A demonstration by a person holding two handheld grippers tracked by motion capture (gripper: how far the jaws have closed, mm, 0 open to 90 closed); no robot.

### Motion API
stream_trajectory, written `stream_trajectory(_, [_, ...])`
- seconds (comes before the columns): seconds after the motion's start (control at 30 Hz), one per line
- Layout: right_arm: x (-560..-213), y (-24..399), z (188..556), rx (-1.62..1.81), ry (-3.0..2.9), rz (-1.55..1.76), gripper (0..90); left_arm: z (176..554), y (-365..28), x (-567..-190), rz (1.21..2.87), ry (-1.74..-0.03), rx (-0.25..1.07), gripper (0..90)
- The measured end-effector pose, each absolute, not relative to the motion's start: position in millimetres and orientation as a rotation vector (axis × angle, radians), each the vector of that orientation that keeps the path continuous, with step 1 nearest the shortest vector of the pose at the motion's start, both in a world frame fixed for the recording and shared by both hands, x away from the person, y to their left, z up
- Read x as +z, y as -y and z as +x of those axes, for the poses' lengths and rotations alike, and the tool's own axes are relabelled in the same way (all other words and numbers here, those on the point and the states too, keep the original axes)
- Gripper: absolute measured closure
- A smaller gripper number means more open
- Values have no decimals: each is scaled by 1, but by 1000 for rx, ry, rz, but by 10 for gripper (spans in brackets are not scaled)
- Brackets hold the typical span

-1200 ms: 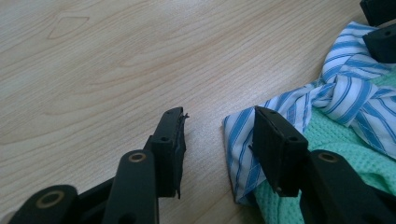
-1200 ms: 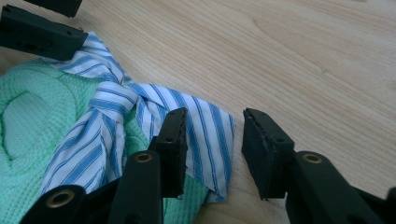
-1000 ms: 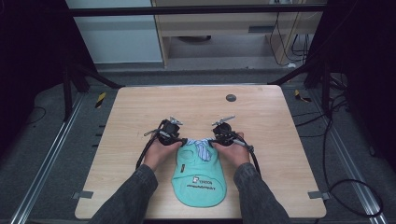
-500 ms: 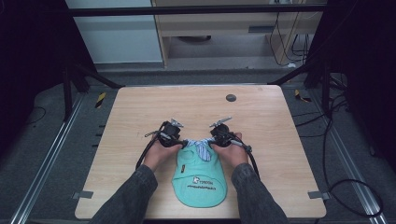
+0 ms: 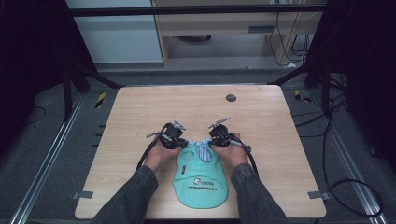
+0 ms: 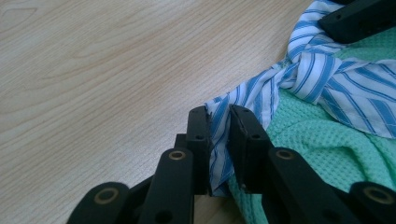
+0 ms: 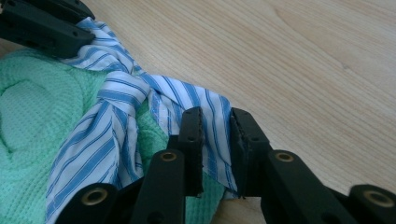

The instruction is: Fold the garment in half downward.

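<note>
Small mint garment (image 5: 201, 179) lying at desk (image 5: 280, 140) near edge. Left gripper (image 6: 219, 140), right gripper (image 7: 215, 149) jaws just closing, pinching striped collar (image 6: 322, 84) ends. Soft, light, limp fabric; gripping collar corners.

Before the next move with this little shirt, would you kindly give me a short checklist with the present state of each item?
1. Left gripper pinching the striped collar: ok, jaws have just been closing with fabric between them.
2. Right gripper pinching the collar's other side: ok, also just closing on fabric.
3. Green shirt flat on the table: ok.
4. Grip firm enough to lift: cannot tell.
5. Dark disc clear of the work: ok.
</note>
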State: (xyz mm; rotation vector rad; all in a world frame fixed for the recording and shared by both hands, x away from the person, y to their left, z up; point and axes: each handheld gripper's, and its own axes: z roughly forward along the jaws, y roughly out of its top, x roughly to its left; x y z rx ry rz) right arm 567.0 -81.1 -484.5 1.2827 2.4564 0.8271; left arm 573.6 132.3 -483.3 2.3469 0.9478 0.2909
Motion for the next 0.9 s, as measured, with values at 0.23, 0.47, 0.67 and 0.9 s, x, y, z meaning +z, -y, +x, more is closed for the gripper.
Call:
stream_trajectory(0.23, [-482, 77, 566, 791, -2483, 1259, 816, 573, -129, -482, 2370, -938, 292, 840])
stream_trajectory(0.47, [-480, 75, 566, 757, -2493, 1202, 833, 574, -128, -481, 2382, -934, 295, 864])
stream_trajectory(0.67, [-475, 78, 564, 798, -2481, 1179, 833, 574, -130, -475, 2389, -921, 310, 870])
stream_trajectory(0.9, [-462, 79, 556, 855, -2464, 1140, 834, 570, -135, -461, 2377, -887, 314, 874])
